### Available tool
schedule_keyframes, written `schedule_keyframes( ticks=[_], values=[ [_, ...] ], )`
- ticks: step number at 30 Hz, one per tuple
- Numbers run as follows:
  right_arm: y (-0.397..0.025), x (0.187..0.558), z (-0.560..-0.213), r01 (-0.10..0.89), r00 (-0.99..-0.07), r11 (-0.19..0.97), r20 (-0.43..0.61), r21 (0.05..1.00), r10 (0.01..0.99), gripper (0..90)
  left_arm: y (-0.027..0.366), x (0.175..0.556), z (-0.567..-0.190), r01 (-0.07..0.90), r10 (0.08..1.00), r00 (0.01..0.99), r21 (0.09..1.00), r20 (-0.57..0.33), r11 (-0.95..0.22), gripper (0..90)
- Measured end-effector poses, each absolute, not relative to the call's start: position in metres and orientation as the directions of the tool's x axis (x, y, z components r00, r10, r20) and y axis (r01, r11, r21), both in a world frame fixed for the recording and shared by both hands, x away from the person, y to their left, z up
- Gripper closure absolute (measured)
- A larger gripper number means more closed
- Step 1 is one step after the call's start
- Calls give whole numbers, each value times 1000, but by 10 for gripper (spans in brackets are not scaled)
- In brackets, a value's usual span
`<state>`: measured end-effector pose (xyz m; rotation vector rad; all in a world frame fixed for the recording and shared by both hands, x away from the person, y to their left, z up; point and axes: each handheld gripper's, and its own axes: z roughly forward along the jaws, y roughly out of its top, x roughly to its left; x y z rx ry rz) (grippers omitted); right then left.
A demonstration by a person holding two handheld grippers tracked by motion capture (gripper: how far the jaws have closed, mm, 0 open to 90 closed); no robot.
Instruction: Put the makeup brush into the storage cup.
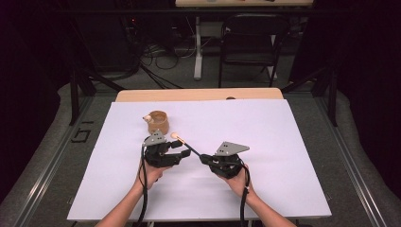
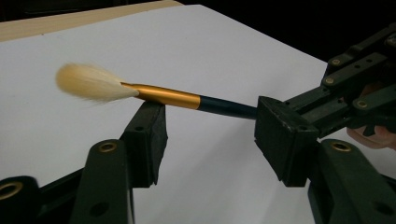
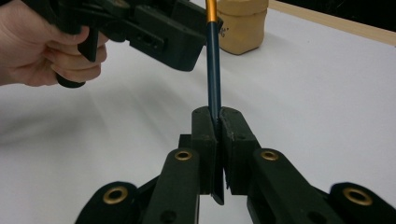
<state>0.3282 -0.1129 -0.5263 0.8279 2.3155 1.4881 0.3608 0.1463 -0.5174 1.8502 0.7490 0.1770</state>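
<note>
Starting at the left of the high view, your left hand (image 1: 152,173) is gripping the left gripper (image 1: 182,147) a little left of the table's middle, its jaws reaching toward 3 o'clock. Those jaws are standing wide apart, and in the left gripper view the brush (image 2: 159,93) is crossing the gap between them, its gold band lying just over the tip of one jaw; whether it is touching that jaw I cannot tell.

The brush is sitting above the white sheet (image 1: 283,142), between your two grippers. Its long axis is running from about 10 o'clock to 4 o'clock in the high view: the pale bristle tuft (image 1: 174,135) is pointing up-left toward 10 o'clock, and the dark handle is trailing back to 4 o'clock.

Just beyond the left gripper, toward 12 o'clock, a tan cup (image 1: 157,121) is standing upright on the sheet, close to the tuft but apart from it.

Farther right, your right hand (image 1: 240,180) is holding the right gripper (image 1: 202,157), aimed toward 10 o'clock. Its jaws are pinched tight on the brush's dark handle, as the right gripper view shows.

Beyond the table at 12 o'clock, a dark chair (image 1: 249,40) is standing on the floor.
</note>
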Motion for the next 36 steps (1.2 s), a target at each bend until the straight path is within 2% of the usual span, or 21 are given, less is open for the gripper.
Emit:
schedule_keyframes(
  ticks=[10,14,25,29,32,36],
  values=[
    [-104,329,-534,322,-802,344,61,882,594,849,149,361,-519,418,573,776,895,-264,-154,574],
    [-101,330,-537,315,-812,362,52,877,582,852,146,359,-518,404,567,782,902,-257,-148,590],
    [-94,332,-542,317,-819,376,51,871,571,852,140,354,-517,377,566,787,918,-247,-123,719],
    [-93,332,-543,321,-820,379,54,868,570,851,138,353,-516,372,535,805,920,-256,-120,758],
    [-93,332,-543,316,-821,374,54,872,569,844,138,353,-515,397,495,811,915,-311,-77,798],
    [-95,331,-542,307,-818,353,56,884,572,829,136,350,-511,381,474,829,920,-298,-88,827]
  ],
)
